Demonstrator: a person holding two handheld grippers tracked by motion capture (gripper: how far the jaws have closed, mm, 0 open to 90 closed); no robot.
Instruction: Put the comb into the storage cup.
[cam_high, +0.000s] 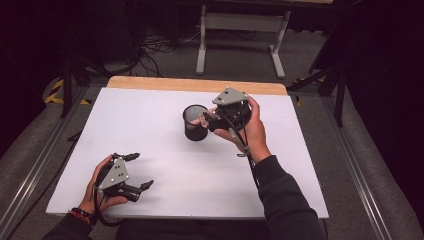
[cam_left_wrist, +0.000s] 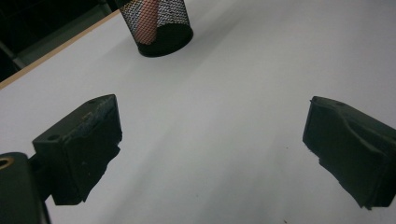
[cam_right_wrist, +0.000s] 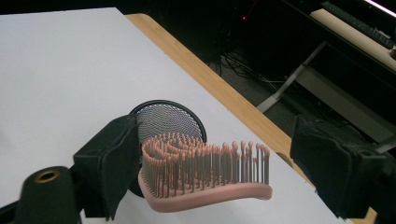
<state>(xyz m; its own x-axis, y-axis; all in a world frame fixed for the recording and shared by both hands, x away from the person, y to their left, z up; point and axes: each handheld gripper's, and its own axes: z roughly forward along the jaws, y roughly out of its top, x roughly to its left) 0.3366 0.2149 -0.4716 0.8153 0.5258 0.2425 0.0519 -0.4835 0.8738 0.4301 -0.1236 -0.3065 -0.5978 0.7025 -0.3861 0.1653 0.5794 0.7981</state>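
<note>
I see black jaws on both grippers, the left gripper (cam_high: 134, 171) and right gripper (cam_high: 207, 119) each topped by a grey three-cornered plate with screws. Dark sleeves; a beaded bracelet (cam_high: 80, 214) circles my left wrist.

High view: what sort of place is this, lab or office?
Probably a lab or recording workspace, not an office desk. A white board covers a wooden table with cables on the floor behind, another bench's legs beyond, and hazard tape at the left.

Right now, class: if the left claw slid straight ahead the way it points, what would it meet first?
Probably the black mesh cup, across bare white tabletop; the left claw is open, though depth is uncertain.
</note>
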